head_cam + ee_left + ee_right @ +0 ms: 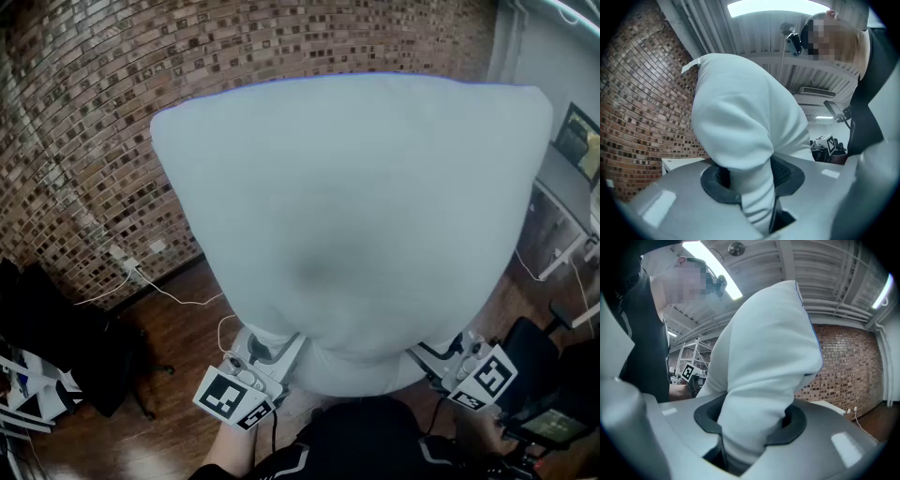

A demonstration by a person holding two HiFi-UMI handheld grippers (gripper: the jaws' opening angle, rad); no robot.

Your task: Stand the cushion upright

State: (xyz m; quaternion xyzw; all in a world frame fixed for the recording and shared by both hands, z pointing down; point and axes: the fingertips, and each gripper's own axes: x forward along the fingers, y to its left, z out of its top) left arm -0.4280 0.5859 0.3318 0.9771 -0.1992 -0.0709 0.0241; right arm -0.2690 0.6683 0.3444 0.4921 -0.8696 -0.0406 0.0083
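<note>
White fabric cushion (356, 216) held aloft; left gripper (753, 182) and right gripper (750, 423) each clamp a bunched lower corner. Fabric hides the jaw tips.

The brown wooden floor (187, 375) has a thin white cable (183, 300) lying on it, close by the brick wall (94, 141).

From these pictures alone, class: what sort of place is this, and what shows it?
Probably a converted workshop or studio office: bare brick wall, wooden floor with a trailing cable, strip light on an exposed metal ceiling.
</note>
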